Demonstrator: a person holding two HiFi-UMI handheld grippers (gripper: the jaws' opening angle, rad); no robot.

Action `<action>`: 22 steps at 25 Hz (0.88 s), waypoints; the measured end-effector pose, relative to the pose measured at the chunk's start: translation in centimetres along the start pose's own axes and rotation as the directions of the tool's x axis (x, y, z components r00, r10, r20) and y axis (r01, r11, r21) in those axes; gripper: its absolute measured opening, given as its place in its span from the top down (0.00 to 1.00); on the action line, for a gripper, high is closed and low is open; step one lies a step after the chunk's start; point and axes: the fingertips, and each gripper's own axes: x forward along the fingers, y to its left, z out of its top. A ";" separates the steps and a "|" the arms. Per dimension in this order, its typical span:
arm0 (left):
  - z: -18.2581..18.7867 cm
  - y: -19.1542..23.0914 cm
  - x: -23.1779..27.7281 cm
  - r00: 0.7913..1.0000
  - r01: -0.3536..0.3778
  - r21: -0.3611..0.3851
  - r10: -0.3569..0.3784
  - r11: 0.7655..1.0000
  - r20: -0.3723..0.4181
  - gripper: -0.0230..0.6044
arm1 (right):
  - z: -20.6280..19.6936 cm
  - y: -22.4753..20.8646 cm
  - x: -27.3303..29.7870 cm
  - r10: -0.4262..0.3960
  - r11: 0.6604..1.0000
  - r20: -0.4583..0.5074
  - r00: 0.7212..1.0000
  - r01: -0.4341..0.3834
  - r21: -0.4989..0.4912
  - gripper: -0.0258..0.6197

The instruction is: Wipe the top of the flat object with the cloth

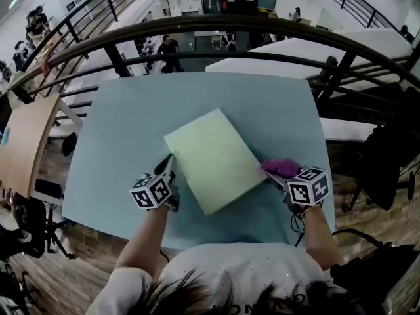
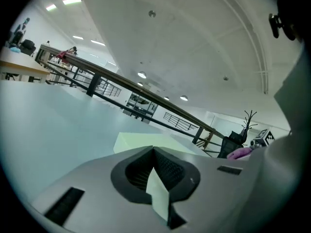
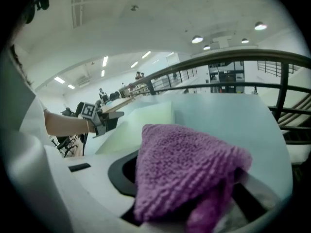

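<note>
pad is lying flat mid-counter; judging it light, stiff, prone to sliding. left gripper jaws are pinching its left edge, fully closed. right gripper jaws are clamping soft cloth at the pad's right edge.

Head view overhead, tool views low, sharing flat object

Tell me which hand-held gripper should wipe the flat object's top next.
Right: the right hand-held gripper holds the purple cloth beside the flat object; the left hand-held gripper is clamped on its corner.
</note>
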 end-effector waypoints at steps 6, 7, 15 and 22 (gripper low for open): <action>9.3 -11.0 -4.4 0.954 0.202 0.091 -0.217 0.975 0.208 0.98 | 12.1 4.2 -5.3 0.011 0.999 0.406 0.914 0.008 -0.047 0.91; 10.8 -13.3 -5.6 0.932 0.251 0.105 -0.269 0.962 0.244 0.98 | 13.3 5.4 -6.5 0.017 0.997 0.443 0.896 0.019 -0.075 0.91; 16.7 -19.4 -15.0 0.822 0.423 0.243 -0.483 0.873 0.302 0.98 | 17.9 15.5 -10.7 0.036 0.970 0.565 0.824 0.107 -0.218 0.91; 17.2 -17.0 -20.4 0.815 0.428 0.249 -0.490 0.869 0.309 0.98 | 16.2 19.9 -10.7 -0.033 0.953 0.565 0.825 0.196 -0.229 0.91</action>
